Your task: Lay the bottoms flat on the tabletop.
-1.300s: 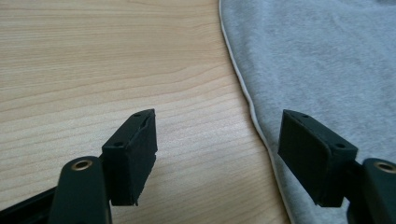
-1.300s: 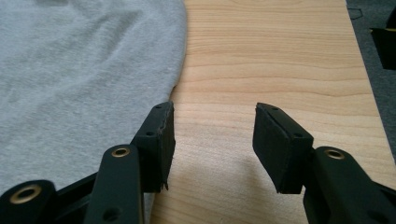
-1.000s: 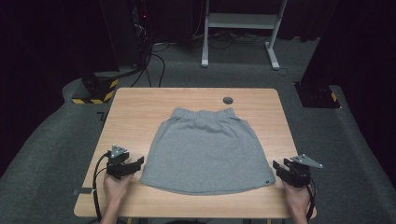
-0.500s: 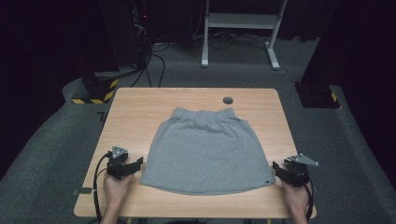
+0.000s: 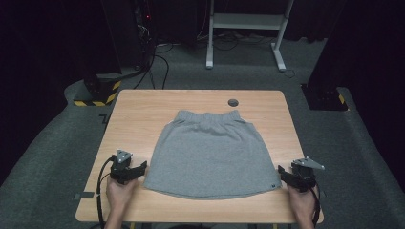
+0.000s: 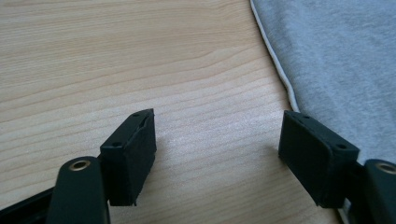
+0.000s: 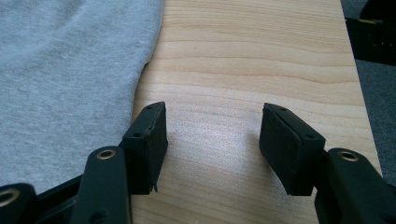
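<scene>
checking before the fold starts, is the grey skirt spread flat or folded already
Spread flat: the grey skirt lies in one layer on the table, waistband far, hem near, no edge turned over.

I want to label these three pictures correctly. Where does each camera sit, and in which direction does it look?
High view: above the person's side, looking forward and down on the wooden table and grey skirt; both hands with left tool and right tool show.
Left gripper view: rides the left tool, looking along its open jaws at bare wood, skirt edge at right.
Right gripper view: rides the right tool, jaws just opened wider over bare wood, skirt at left.
All three share the skirt and table.
</scene>
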A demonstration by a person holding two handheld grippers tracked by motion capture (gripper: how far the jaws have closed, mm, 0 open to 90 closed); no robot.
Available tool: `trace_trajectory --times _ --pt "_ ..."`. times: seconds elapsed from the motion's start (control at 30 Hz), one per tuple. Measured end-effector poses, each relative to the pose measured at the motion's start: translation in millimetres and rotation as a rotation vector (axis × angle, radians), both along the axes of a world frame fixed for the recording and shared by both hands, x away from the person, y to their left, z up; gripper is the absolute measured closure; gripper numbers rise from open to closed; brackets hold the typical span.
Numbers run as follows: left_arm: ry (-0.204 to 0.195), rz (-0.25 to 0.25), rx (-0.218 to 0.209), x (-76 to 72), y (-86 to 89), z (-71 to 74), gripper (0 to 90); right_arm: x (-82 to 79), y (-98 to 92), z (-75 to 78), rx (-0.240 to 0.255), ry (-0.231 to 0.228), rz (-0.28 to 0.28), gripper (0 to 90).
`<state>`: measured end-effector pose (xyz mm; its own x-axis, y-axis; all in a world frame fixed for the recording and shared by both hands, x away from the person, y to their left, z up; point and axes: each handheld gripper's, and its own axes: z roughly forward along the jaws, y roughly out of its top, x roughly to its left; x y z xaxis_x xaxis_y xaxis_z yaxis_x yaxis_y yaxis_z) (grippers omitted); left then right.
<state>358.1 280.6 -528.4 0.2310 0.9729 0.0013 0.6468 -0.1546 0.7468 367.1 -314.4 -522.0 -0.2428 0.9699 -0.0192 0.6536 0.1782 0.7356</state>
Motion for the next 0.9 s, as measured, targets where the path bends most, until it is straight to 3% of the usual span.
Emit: trace_trajectory --times 0.9 --pt "0.001 0.007 -0.001 -0.9 -0.4 0.0 27.3 -0.3 1.1 0.0 0.001 0.001 0.004 41.1"
